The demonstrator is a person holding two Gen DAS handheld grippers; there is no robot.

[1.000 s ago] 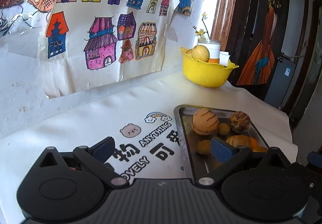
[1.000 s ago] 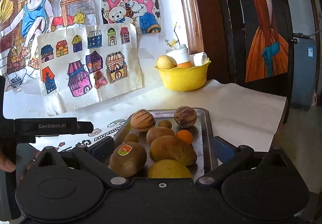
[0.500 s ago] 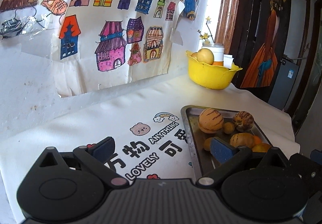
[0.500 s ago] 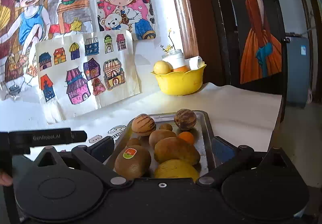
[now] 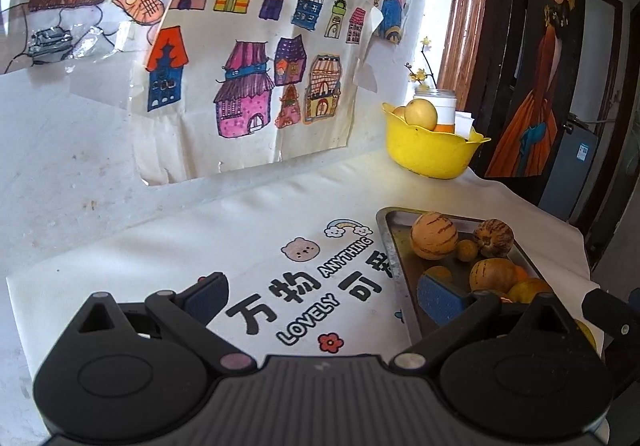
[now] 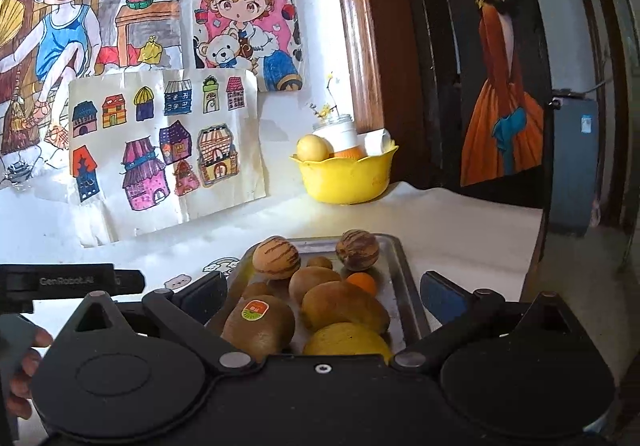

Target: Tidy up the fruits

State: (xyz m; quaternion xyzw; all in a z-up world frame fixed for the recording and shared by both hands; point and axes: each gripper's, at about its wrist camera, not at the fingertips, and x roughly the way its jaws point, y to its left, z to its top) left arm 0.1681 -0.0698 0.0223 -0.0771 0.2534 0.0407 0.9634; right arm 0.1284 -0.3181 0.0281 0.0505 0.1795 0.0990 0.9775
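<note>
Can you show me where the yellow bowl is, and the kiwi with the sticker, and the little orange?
yellow bowl (image 6: 344, 181): right wrist view, front wall.
kiwi with the sticker (image 6: 260, 330): right wrist view, brown skin below the sticker.
little orange (image 6: 362, 282): right wrist view, its visible top.

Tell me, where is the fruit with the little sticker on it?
In the right wrist view, the stickered kiwi lies at the near left end of the metal tray, beside a brown mango, just ahead of the right claw.

Reading "LOVELY", "ANYTHING" and large black characters "万物可" on the white printed tablecloth (image 5: 280, 246). Showing "MORNING" atop the pink cartoon-girl poster (image 6: 244, 13). Displaying "GenRobot.AI" along the black handheld gripper bar (image 6: 68, 280). Small red-green kiwi sticker (image 6: 254, 310) staying unreadable.
</note>
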